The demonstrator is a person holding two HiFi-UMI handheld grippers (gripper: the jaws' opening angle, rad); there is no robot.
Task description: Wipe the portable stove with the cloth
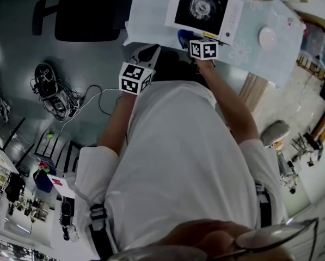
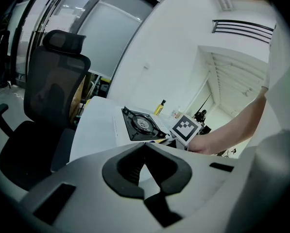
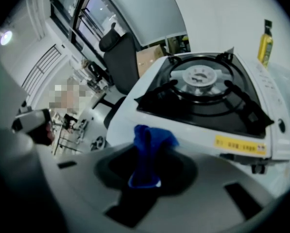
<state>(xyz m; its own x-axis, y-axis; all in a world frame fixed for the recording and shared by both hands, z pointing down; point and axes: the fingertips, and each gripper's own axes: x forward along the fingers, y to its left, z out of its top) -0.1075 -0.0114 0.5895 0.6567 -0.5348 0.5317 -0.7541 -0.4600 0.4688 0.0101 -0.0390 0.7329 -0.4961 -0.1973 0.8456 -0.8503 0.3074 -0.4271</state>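
Observation:
The white portable stove (image 1: 203, 10) with a black burner top stands on the table at the top of the head view. My right gripper (image 1: 194, 38) is at the stove's near edge, shut on a blue cloth (image 3: 147, 147). In the right gripper view the cloth bunches up out of the jaws, just short of the stove (image 3: 203, 96). My left gripper (image 1: 145, 56) hangs off the table's near left corner, apart from the stove. Its jaws look shut with nothing between them (image 2: 145, 166). From there the stove (image 2: 140, 124) shows further off.
A black office chair (image 1: 91, 10) stands left of the table (image 1: 146, 15). A yellow bottle (image 3: 265, 45) and a white round disc (image 1: 267, 37) are on the table beyond and right of the stove. Cables and gear (image 1: 50, 91) lie on the floor at the left.

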